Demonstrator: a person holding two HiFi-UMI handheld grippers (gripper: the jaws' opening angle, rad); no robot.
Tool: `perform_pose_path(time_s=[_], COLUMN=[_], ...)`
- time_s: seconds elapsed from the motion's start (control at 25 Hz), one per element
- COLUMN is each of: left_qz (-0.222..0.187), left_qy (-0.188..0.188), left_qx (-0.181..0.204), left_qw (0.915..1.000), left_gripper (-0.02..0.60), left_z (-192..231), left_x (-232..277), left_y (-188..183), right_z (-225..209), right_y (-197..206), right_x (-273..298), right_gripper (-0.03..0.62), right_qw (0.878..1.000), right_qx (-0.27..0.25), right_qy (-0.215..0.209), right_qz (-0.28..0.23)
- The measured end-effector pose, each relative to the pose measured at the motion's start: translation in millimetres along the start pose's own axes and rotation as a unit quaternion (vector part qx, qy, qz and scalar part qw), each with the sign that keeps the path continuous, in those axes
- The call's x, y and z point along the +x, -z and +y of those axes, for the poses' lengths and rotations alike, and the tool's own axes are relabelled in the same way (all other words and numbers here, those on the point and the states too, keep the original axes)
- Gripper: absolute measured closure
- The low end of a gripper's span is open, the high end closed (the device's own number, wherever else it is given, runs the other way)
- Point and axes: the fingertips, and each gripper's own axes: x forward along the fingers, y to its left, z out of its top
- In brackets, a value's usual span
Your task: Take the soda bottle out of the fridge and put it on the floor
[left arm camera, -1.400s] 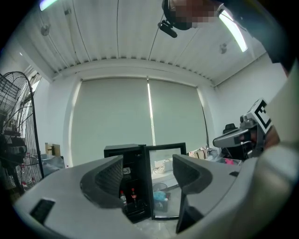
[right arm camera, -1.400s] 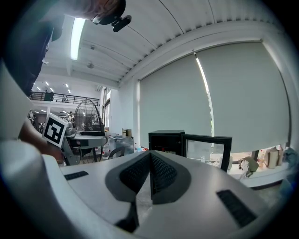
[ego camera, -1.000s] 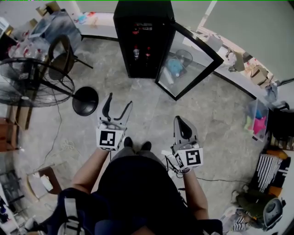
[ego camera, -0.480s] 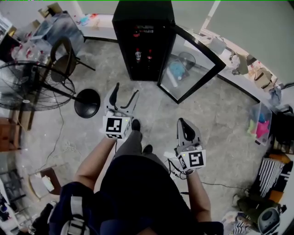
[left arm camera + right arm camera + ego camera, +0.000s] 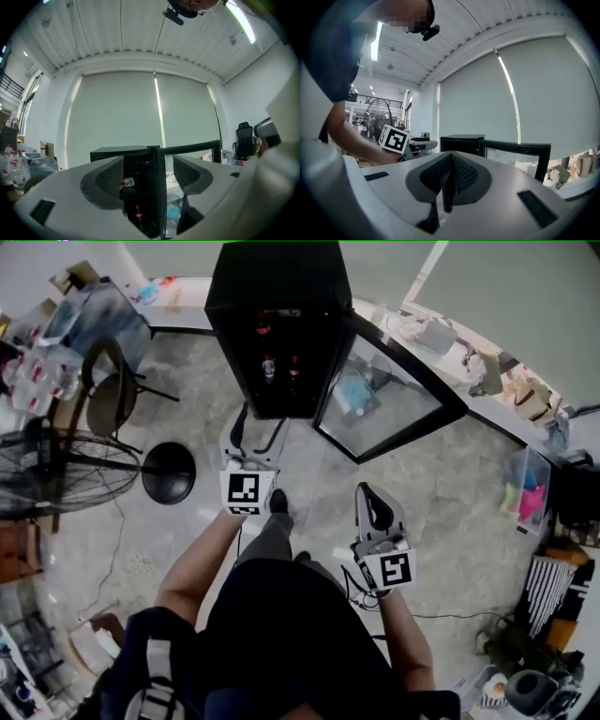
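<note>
The person has stepped closer to the fridge [image 5: 281,296] over the last second, and the left gripper [image 5: 262,425] has come forward with that step. A second ago it hung near the feet, well short of the cabinet. In the head view its tips now reach just short of the open front.

Its jaws stand wide apart with nothing between them. The left gripper view looks through that gap into the dark shelves, where a small red-capped bottle [image 5: 138,213] stands low down. The soda bottle [image 5: 268,367] is still inside, upright on a middle shelf beside a second dark bottle – which of the two is meant I cannot tell from here.

The glass door [image 5: 394,395] is swung open to the right, leaving the way in free.

The right gripper [image 5: 368,498] has stayed low by the person's side with its jaws pressed together and nothing in them.

So the approach looks nearly done, but the grasp has not begun – the floor [image 5: 450,474] in front of the fridge is where the bottle will need to go.
</note>
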Motion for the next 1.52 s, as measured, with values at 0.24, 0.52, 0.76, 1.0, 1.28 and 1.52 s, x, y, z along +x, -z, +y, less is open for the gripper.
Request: perform_pose_path(time_s=[0.24, 0.52, 0.76, 1.0, 1.28, 1.52], left_qz=[0.014, 0.010, 0.017, 0.022, 0.024, 0.029], left_qy=[0.012, 0.000, -0.029, -0.067, -0.083, -0.090], left_qx=[-0.019, -0.018, -0.010, -0.014, -0.003, 0.005], left_qw=[0.9996, 0.9998, 0.9994, 0.9974, 0.9963, 0.9955], left_gripper=[0.258, 0.258, 0.258, 0.258, 0.258, 0.258], left_z=[33.2, 54.1, 63.1, 80.7, 97.8, 120.0], left_x=[77.5, 145.8, 182.5, 215.7, 257.5, 289.9], left_y=[34.1, 70.3, 104.1, 147.2, 195.2, 227.7], right_z=[-20.4, -47.9, -64.2, -71.5, -78.1, -75.5], right_y=[5.8, 19.9, 41.0, 65.6, 93.4, 111.6], right_x=[91.4, 167.5, 204.3, 233.9, 270.9, 297.1], right_gripper=[0.576, 0.576, 0.576, 0.576, 0.576, 0.576], right_qw=[1.000, 1.000, 0.999, 0.998, 0.996, 0.996], right_qx=[0.008, -0.018, -0.011, -0.022, -0.027, -0.017], right_qy=[0.003, -0.017, -0.041, -0.067, -0.082, -0.090], right_qz=[0.005, 0.001, -0.005, -0.005, 0.000, -0.002])
